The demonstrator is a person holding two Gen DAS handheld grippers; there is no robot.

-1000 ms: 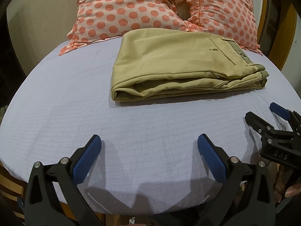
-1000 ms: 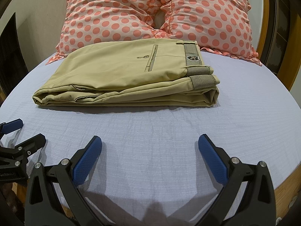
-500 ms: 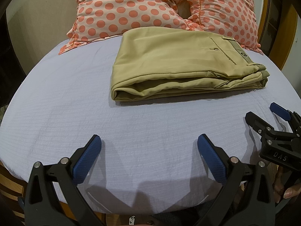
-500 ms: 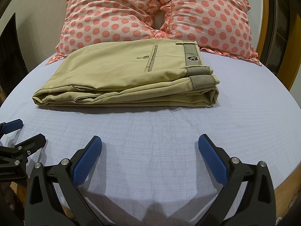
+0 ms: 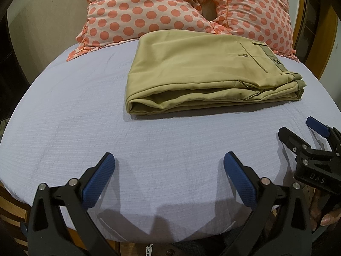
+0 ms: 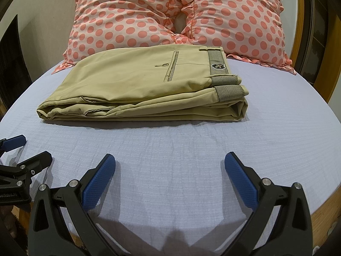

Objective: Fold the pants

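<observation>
**Inspector:** Pants (image 5: 204, 72) first: condition and place?

**Operator:** Khaki, smooth twill, folded into a flat layered rectangle on the sheet (image 5: 85, 115), far edge touching the pillows (image 5: 149, 8). Striped waistband (image 6: 217, 64) with a badge, welt pocket with a button on top.

**Inspector:** Your grippers?

**Operator:** My left gripper (image 5: 169, 170) is spread wide, holding nothing, low over the sheet near the bed edge, well short of the pants. My right gripper (image 6: 170, 170) likewise: blue ribbed pads (image 6: 100, 181) apart, empty.

**Inspector:** Surroundings?

**Operator:** Crinkled lavender sheet, two polka-dot ruffled pillows, wooden headboard (image 6: 298, 21).

**Inspector:** Obscured?

**Operator:** Inner layers hidden; badge lettering unreadable.
</observation>
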